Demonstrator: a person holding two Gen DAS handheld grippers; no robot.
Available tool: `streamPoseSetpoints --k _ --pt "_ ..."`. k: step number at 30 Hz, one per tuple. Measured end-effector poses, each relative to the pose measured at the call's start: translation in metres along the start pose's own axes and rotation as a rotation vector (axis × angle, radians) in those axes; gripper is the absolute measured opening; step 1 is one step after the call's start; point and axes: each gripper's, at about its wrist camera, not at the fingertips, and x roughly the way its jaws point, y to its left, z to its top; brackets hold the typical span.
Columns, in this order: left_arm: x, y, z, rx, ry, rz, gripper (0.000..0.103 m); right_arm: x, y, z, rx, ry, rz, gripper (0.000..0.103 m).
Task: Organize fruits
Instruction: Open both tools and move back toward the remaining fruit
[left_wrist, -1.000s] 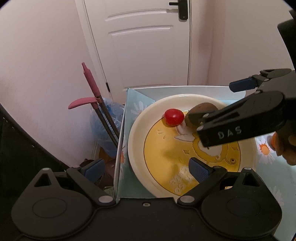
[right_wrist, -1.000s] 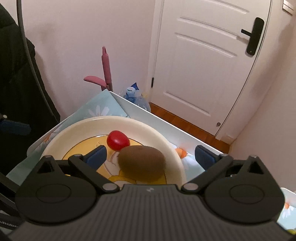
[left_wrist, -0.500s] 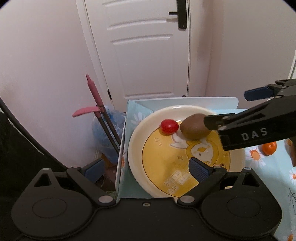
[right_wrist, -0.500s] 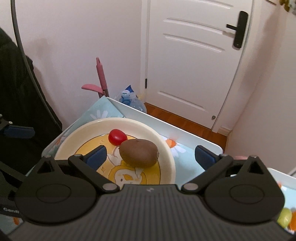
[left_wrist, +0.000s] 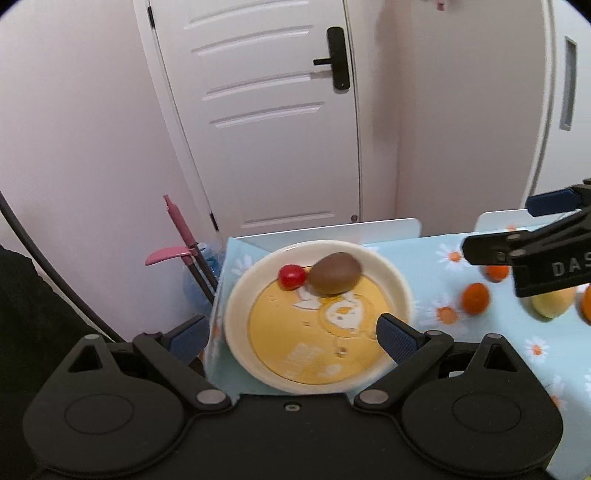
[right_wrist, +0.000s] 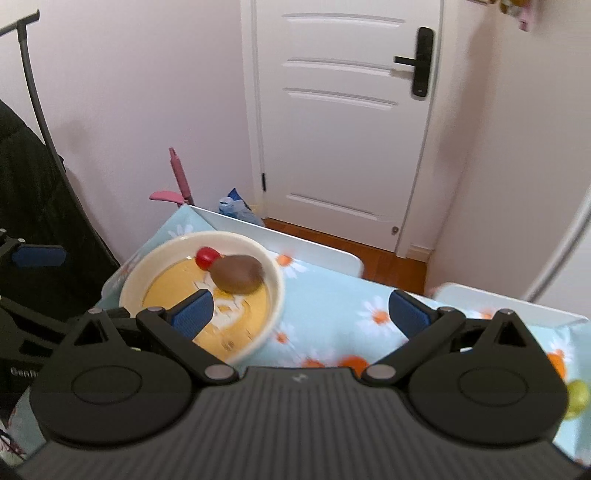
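Observation:
A cream plate (left_wrist: 240, 295) with a yellow centre sits at the table's left end and holds a brown kiwi (left_wrist: 334, 273) touching a red cherry tomato (left_wrist: 291, 276). The plate (right_wrist: 273, 295), kiwi (right_wrist: 238, 275) and tomato (right_wrist: 205, 257) also show in the right wrist view. My left gripper (left_wrist: 291, 334) is open and empty, just short of the plate. My right gripper (right_wrist: 299, 312) is open and empty, above the cloth to the right of the plate; it shows in the left wrist view (left_wrist: 524, 251) above loose fruit.
Orange fruits (left_wrist: 475, 298) and a yellow-green fruit (left_wrist: 550, 304) lie on the daisy-print cloth (left_wrist: 436, 280) right of the plate. A green fruit (right_wrist: 578, 397) sits at far right. A pink broom and dustpan (left_wrist: 177, 236) lean against the wall beyond the table's left edge.
Both grippers have pulled back from the plate. The right gripper has moved away to the right, leaving the kiwi on the plate beside the tomato. More of the table with loose fruit has come into view.

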Motion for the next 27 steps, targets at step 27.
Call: streamPoseSetpoints --k 27 --pt "-0.021 -0.204 0.008 0.095 -0.029 -0.145 0.099 -0.089 -0.199 -0.13 0.063 0.051 -0.084 0.103"
